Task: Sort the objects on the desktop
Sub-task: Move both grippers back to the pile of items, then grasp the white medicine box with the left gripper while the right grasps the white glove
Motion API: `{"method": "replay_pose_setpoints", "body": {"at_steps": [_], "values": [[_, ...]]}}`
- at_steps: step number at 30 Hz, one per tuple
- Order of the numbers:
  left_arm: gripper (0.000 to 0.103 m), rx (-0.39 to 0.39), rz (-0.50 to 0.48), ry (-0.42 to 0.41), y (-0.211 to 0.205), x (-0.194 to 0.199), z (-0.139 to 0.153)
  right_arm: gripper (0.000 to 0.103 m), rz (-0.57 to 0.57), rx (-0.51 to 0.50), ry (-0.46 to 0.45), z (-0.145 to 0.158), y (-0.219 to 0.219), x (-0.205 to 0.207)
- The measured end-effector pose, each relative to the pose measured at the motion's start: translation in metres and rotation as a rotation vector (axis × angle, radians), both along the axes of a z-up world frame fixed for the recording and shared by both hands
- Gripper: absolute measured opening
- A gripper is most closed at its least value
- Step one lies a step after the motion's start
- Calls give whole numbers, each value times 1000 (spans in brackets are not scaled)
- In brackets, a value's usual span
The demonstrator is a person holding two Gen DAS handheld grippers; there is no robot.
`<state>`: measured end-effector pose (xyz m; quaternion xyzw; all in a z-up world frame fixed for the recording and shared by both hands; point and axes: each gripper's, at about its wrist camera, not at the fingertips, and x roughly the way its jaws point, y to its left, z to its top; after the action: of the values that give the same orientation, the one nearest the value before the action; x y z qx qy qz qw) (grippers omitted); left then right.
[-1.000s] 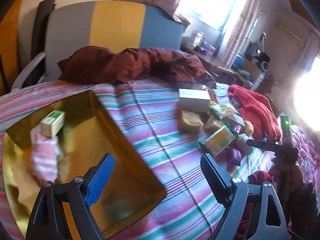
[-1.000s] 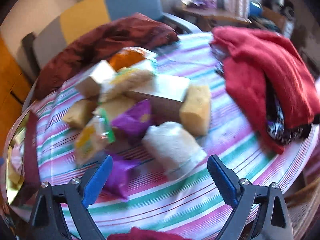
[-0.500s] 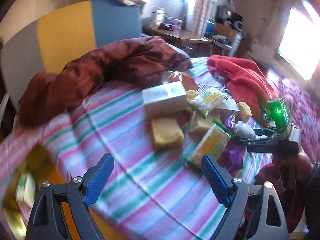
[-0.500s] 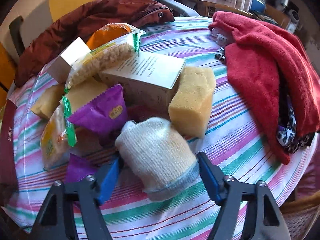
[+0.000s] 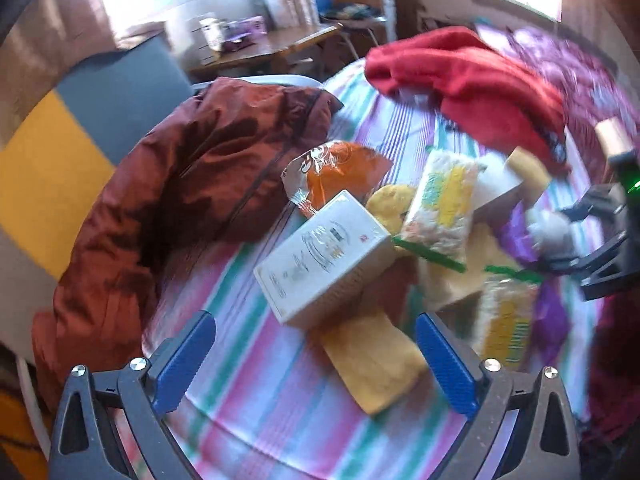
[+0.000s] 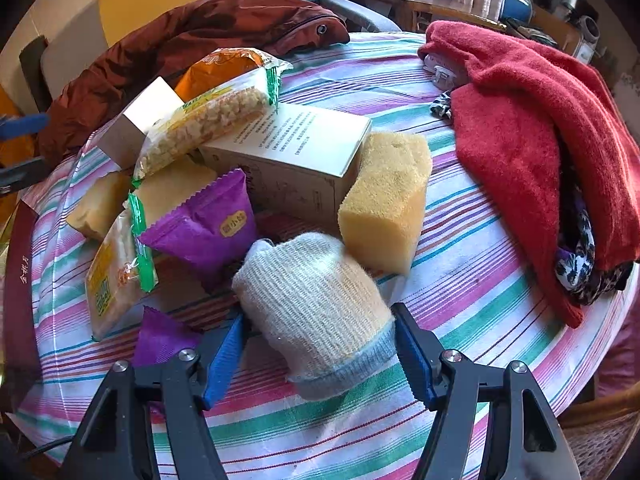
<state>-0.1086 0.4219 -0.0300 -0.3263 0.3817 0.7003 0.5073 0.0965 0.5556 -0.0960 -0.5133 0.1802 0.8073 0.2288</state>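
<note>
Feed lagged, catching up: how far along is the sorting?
Nothing sorted shows in these views. In hand: the right gripper has its jaws around the rolled sock. Left: the left gripper is open and empty, with boxes, sponges and snack packets piled on the striped tablecloth.

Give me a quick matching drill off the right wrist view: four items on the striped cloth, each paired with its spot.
Items:
1. rolled sock
2. yellow sponge
3. red towel
4. purple packet

Spots:
A. heaped at the table's right side
B. leaning against the right end of the printed box
C. between the right gripper's blue jaws
D. just left of the sock, in front of the box

Pairs: 1-C, 2-B, 3-A, 4-D
</note>
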Motion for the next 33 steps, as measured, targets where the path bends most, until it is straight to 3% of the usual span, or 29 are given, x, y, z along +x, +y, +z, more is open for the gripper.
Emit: {"method": "replay_pose_setpoints", "body": {"at_steps": [13,16,19,22,25,29,33], "values": [[101,-105,-204,14,53,-26,-24,71,-10,-30,8,-1,4,1],[95,-122,-223,-22,62,-29,-28,71,-9,-33,5,-1,3,1],[79,-151,-236,-99,70,-30,-38,71,-9,-38,4,-2,3,1],[77,-152,-217,-114,72,-30,-45,71,-9,-39,4,-2,3,3],[76,-99,-153,-138,67,-33,-43,71,-9,-37,4,-2,3,3],[59,-20,-43,-197,48,-33,-35,69,2,-17,0,-2,1,2],[56,47,51,-204,22,-24,-24,67,17,7,-4,-1,-3,2]]}}
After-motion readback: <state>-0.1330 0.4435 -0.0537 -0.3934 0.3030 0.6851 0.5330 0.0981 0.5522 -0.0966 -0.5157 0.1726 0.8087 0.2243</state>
